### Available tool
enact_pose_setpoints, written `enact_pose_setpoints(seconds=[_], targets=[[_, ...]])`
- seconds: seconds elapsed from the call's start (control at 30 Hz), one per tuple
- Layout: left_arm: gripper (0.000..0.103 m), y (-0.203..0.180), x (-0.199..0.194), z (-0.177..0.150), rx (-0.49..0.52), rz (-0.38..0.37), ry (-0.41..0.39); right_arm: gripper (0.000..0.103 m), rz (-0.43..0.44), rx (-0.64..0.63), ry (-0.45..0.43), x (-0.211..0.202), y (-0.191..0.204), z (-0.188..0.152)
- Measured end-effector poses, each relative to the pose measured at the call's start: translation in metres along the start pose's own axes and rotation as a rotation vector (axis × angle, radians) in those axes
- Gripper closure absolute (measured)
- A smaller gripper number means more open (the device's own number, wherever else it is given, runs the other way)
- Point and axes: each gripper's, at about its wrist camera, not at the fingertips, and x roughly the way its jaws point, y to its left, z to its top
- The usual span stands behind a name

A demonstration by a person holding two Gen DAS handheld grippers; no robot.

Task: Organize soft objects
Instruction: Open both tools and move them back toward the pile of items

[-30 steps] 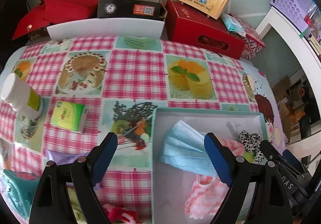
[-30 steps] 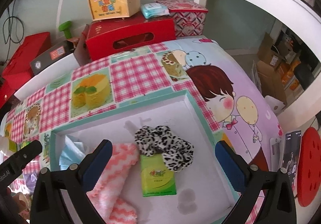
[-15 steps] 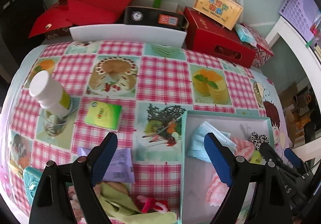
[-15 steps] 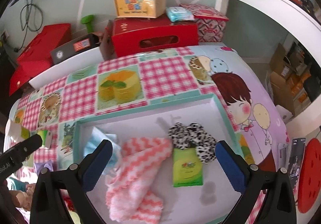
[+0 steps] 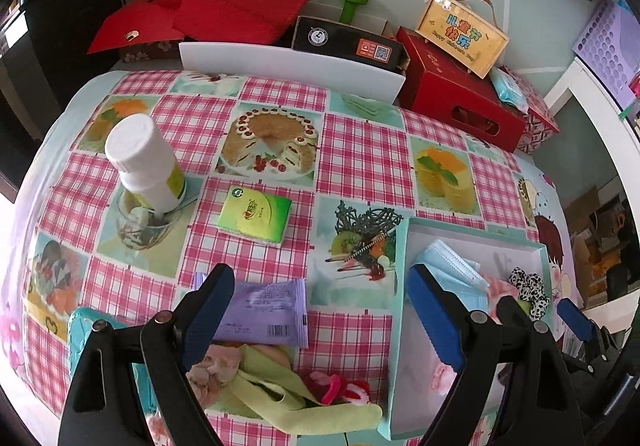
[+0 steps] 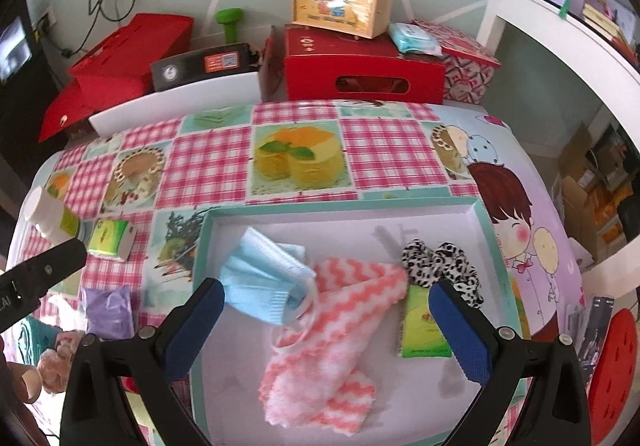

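In the left wrist view, a white bottle (image 5: 146, 162) stands at the left of the frame on the checked tablecloth (image 5: 360, 150), with a green tissue pack (image 5: 254, 215) just right of it. Lower down, a purple packet (image 5: 266, 313) lies partly behind one finger of the left gripper (image 5: 322, 320), whose fingers are spread wide with nothing between the pads. Near the bottom edge lies a heap of soft things, among them a light green cloth (image 5: 288, 398). At the right sits the shallow tray (image 5: 398, 326), holding a blue face mask (image 5: 454, 272).

In the right wrist view, the tray (image 6: 200, 258) fills the middle. Left to right it holds the face mask (image 6: 264, 282), a pink-and-white zigzag cloth (image 6: 332, 342), a second green tissue pack (image 6: 420, 330) and a spotted scrunchie (image 6: 440, 266) touching that pack's top. The right gripper (image 6: 324, 326) hovers above them, fingers wide apart and empty.
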Motion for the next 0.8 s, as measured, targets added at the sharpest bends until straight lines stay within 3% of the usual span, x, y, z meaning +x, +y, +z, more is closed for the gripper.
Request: enact_pose_setpoints(seconds=[0.8], targets=[[0.015, 0.022, -0.029, -0.049, -0.018, -0.051, -0.003, 0.0, 0.073, -0.112, 0.027, -0.011, 0.045, -0.043]])
